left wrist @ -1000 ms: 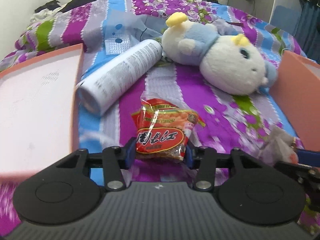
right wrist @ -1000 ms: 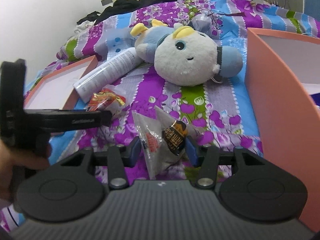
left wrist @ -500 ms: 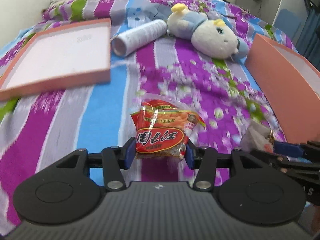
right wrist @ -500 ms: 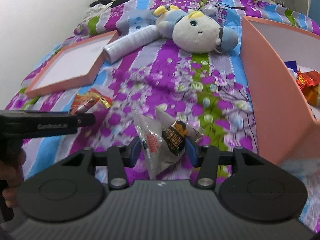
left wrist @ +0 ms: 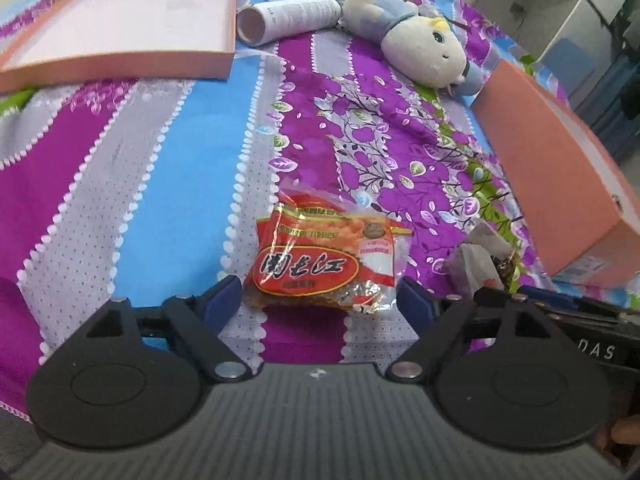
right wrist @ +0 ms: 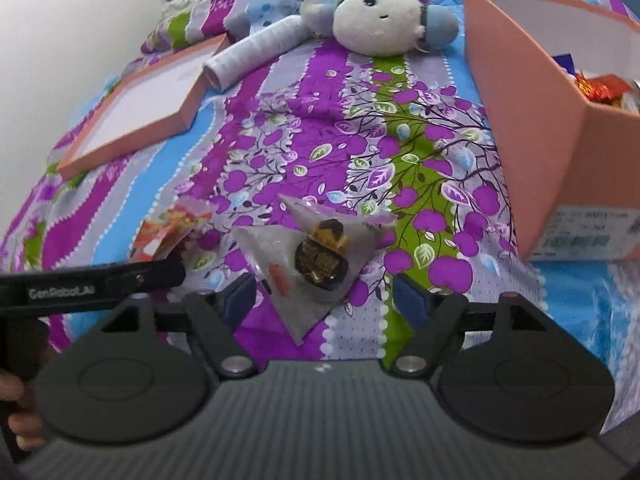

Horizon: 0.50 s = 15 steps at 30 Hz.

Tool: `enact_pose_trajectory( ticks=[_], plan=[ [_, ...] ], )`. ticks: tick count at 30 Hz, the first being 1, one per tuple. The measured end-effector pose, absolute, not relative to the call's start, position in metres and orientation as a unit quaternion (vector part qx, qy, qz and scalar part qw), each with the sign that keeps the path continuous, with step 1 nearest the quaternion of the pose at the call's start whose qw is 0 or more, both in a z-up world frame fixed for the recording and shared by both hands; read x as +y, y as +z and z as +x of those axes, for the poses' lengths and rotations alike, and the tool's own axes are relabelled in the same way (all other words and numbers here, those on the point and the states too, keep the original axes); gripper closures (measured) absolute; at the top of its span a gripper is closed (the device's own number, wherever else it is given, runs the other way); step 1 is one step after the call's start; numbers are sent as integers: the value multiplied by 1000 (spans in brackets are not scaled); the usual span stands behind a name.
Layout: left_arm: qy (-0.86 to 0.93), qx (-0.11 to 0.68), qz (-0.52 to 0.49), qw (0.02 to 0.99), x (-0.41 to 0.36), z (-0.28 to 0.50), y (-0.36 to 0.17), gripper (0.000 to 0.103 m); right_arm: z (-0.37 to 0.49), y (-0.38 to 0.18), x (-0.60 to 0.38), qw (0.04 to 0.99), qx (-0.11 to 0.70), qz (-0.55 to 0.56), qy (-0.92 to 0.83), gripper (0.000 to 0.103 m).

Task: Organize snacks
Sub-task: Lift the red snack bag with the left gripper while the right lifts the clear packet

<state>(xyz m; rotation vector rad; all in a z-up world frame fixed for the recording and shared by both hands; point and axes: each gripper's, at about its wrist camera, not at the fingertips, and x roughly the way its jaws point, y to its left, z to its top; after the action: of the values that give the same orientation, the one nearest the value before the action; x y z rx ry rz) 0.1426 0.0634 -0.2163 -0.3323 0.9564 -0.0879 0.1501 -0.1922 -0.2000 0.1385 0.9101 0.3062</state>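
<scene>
A red snack packet [left wrist: 326, 258] with white characters lies on the bedspread between the spread fingers of my open left gripper [left wrist: 320, 300]; neither finger touches it. It also shows in the right wrist view [right wrist: 168, 230]. A clear triangular snack bag [right wrist: 316, 264] with a dark gold-wrapped sweet lies between the spread fingers of my open right gripper [right wrist: 324, 296]. It also shows at the right of the left wrist view [left wrist: 482, 264]. A pink open box [right wrist: 532, 92] with wrapped snacks inside stands to the right.
A pink box lid [left wrist: 120, 28] lies upside down at the far left. A white printed tube [left wrist: 288, 18] and a plush toy [left wrist: 416, 40] lie at the far side of the flowered bedspread [left wrist: 140, 184]. The left gripper's body [right wrist: 92, 284] crosses the right wrist view.
Both grippers have opened and let go of their packets, which now lie on the bedspread. Both grippers have also pulled back and up from the plush toy and tube.
</scene>
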Motion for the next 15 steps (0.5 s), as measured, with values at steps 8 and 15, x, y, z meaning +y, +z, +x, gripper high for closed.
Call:
enact_pose_trajectory(
  ticks=[8, 15],
  plan=[
    [-94, 476, -142, 863, 69, 146, -218, 8, 154, -196, -196, 878, 425, 182, 126, 26],
    [-123, 478, -119, 862, 68, 144, -219, 7, 163, -204, -198, 879, 416, 217, 88, 34]
  ],
)
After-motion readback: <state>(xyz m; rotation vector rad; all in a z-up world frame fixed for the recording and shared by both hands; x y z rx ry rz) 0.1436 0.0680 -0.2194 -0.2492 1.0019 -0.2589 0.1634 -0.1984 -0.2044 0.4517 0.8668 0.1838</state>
